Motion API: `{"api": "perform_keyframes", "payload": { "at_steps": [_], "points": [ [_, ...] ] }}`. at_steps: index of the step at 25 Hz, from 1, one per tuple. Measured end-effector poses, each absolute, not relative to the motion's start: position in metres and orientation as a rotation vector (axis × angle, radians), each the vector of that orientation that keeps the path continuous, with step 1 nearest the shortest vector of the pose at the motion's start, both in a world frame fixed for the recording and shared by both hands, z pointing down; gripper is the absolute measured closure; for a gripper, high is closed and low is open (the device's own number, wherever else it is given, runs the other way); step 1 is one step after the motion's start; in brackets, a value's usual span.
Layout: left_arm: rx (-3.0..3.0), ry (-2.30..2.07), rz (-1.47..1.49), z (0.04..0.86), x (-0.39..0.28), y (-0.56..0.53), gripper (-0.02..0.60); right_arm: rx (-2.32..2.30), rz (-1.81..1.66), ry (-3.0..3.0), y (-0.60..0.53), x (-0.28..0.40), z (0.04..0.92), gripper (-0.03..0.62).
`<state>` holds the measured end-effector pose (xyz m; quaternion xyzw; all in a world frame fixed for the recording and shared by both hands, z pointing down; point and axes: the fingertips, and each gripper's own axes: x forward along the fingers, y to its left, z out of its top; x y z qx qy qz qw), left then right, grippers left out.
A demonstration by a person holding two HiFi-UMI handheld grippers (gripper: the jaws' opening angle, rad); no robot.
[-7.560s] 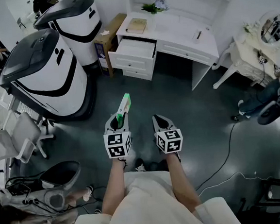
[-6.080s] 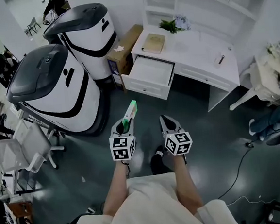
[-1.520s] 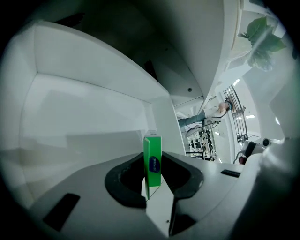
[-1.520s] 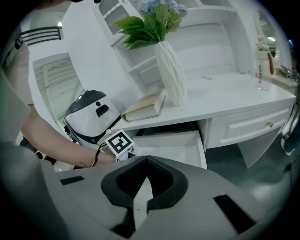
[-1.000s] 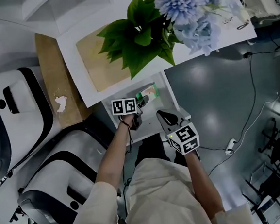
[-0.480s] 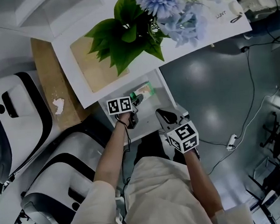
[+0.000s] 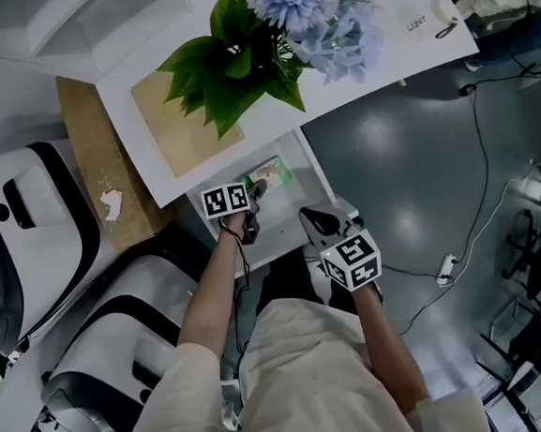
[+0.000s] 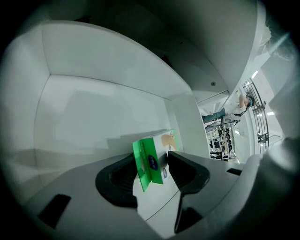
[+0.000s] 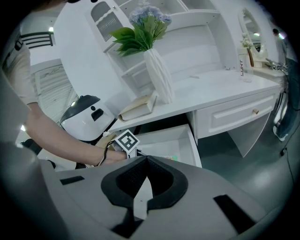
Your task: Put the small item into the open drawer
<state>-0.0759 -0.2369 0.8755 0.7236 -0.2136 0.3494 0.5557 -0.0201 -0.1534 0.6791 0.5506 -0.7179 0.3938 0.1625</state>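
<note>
Box (image 8: 151,164): small, green and white, inside the open drawer (image 7: 284,214). It rests on the drawer floor, toward the right side in the head view. Its green end faces the left gripper and sits between that gripper's fingers, which do not squeeze it

Left gripper (image 7: 258,187): reaches down into the drawer at a steep angle, marker cube uppermost. The fingers (image 8: 187,171) stand wide and have just been opening, one on each side of the box's near end. The hand (image 7: 237,224) and bare forearm come in over the drawer front

Right gripper (image 7: 307,219): held above the drawer's front edge, just right of the left forearm and well clear of the box. The fingers are closed tip to tip with nothing between them

Drawer: white walls and floor, pulled out from under the counter (image 7: 379,55)

Counter: white. It carries a white ribbed vase (image 9: 159,77) with blue flowers (image 7: 318,4) and green leaves. A tan book (image 7: 178,124) lies beside the vase, directly above the drawer

Carton (image 7: 98,178): brown, standing against the left end of the counter

Machines (image 7: 10,252): two rounded white-and-black units left of the carton, the nearer one beside the person's left arm

Floor (image 7: 408,179): dark grey and glossy, to the right of the drawer
</note>
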Motion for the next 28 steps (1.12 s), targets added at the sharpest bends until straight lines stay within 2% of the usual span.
{"api": "perform_keyframes", "payload": {
  "at_steps": [8, 15, 28],
  "points": [
    [1.692, -0.594, 0.831, 0.864, -0.089, -0.244, 0.331, 1.572, 1.115, -2.068, -0.159, -0.017, 0.671, 0.569],
    [1.710, -0.637, 0.783, 0.827, -0.098, -0.247, 0.330, 1.544, 1.098, -2.114, -0.164, -0.018, 0.657, 0.569],
    [1.834, -0.826, 0.542, 0.693, -0.116, -0.224, 0.330, 1.393, 1.073, -2.179, -0.128, -0.006, 0.646, 0.569]
  ]
}}
